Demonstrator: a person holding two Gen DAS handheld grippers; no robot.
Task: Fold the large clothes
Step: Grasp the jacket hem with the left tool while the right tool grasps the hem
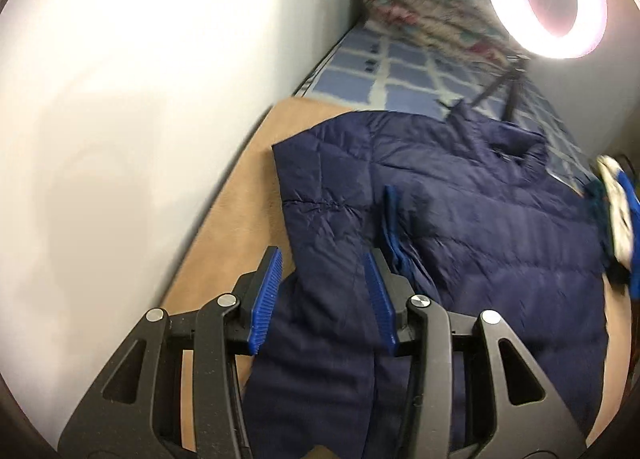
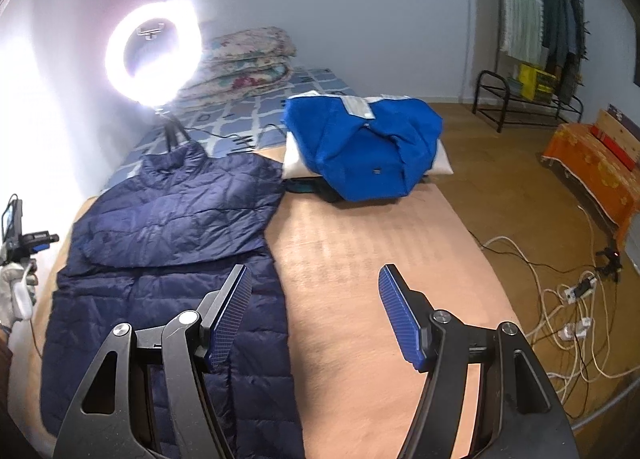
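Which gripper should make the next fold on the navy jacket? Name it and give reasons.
Probably left: the left gripper hangs open directly over the navy jacket, while the right gripper is open over bare board beside it.

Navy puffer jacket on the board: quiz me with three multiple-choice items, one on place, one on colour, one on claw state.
1. Where does the folded blue garment lie relative to the navy puffer jacket?
A. Beyond its collar-end corner, off to the right
B. Underneath it
C. On the floor by the cables

2. What colour are the claw pads?
A. Red
B. Blue
C. Yellow

3. How does the right claw stand?
A. Shut on the jacket
B. Shut on nothing
C. Open, holding nothing

Answers:
1 A: the right wrist view shows it past the jacket's far right corner.
2 B: blue ribbed pads show in both views.
3 C: its fingers stand apart over the tan board.
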